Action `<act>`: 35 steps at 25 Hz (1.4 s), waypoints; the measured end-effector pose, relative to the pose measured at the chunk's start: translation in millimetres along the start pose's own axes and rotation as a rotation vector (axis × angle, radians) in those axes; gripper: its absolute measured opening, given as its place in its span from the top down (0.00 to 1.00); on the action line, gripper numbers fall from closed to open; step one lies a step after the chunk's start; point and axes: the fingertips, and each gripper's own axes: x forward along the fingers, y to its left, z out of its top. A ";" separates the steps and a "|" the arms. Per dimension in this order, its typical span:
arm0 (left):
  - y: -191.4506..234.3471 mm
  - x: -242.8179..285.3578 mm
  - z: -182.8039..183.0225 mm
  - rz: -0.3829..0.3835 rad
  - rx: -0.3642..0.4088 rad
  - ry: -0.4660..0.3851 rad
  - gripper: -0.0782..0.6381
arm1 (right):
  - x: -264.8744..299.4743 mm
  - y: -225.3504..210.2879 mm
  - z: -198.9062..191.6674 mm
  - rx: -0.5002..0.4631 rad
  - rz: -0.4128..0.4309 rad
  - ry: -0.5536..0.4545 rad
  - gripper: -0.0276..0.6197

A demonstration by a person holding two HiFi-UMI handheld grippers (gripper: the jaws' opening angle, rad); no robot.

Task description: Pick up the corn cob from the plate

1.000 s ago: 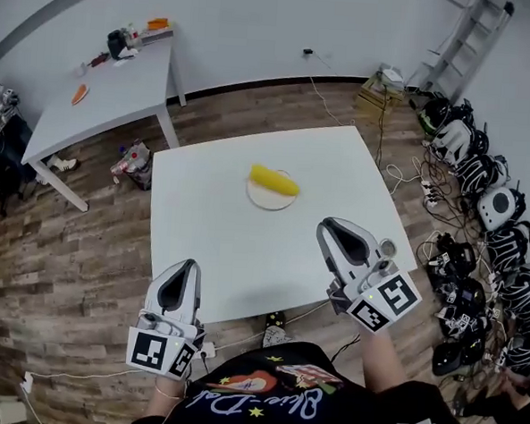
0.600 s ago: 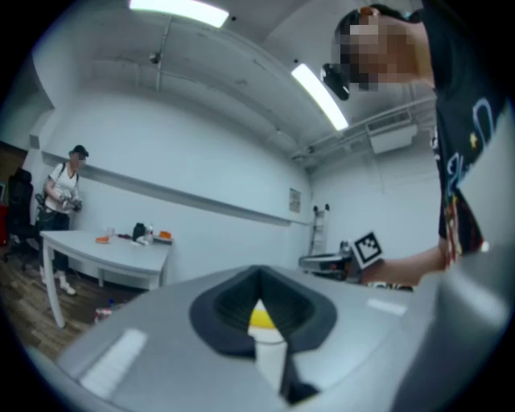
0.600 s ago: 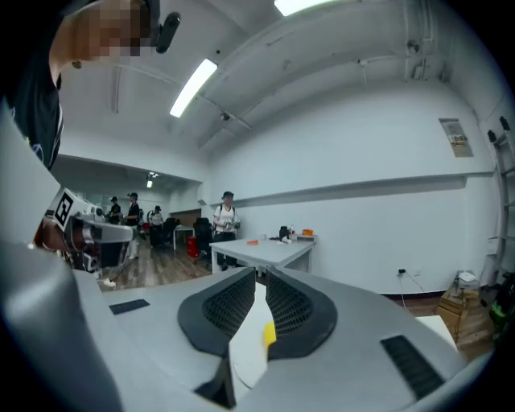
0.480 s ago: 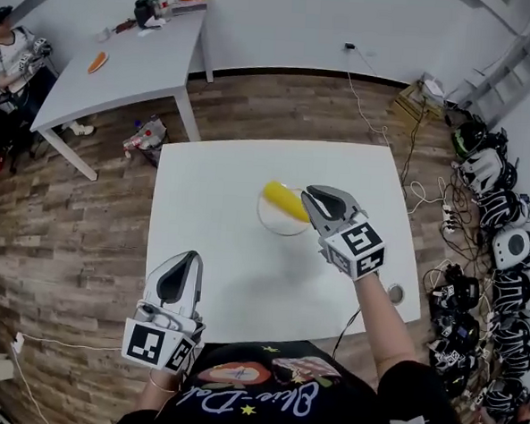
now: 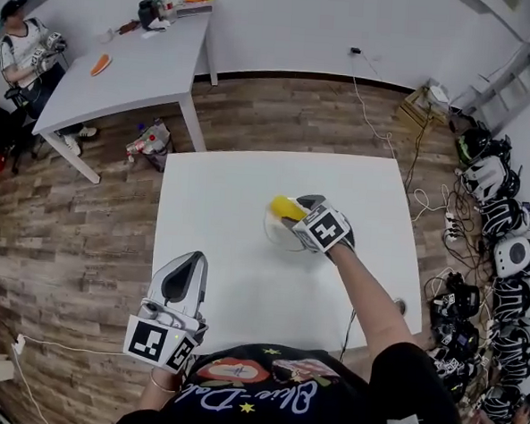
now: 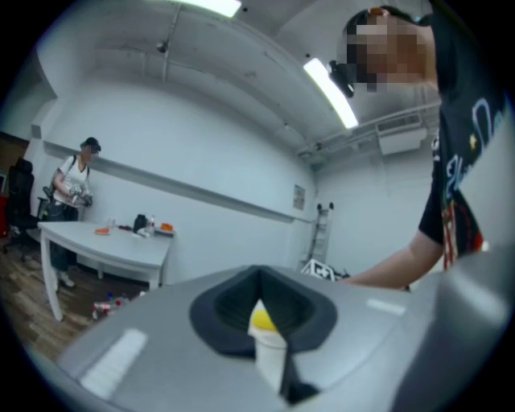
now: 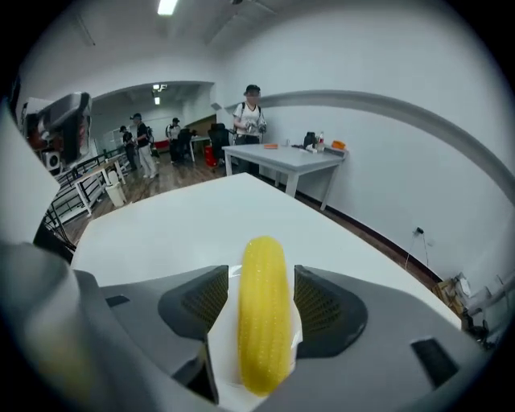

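Right tongs (image 7: 261, 272) opening astride corn cob (image 7: 261, 330) on plate (image 7: 223, 371) — pads clear; left tongs (image 6: 259, 278) together.

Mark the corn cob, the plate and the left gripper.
corn cob (image 7: 261, 314): right gripper view, middle of its length.
plate (image 7: 223, 358): right gripper view, bare patch left of the cob.
left gripper (image 5: 193, 260): head view, at its fingertips.
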 end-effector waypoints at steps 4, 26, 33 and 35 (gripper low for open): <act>6.1 2.1 -4.4 0.017 -0.015 0.006 0.90 | 22.2 -1.5 -10.6 -0.009 0.030 0.062 0.59; 12.0 -5.9 -7.1 -0.010 -0.023 0.004 0.90 | -73.9 -0.2 -3.1 0.378 -0.117 -0.400 0.58; -8.5 0.6 3.6 -0.090 -0.017 -0.033 0.90 | -178.9 24.9 30.0 0.463 -0.167 -0.727 0.58; -14.1 0.0 4.0 -0.107 -0.015 -0.033 0.90 | -205.4 36.8 37.5 0.452 -0.182 -0.801 0.58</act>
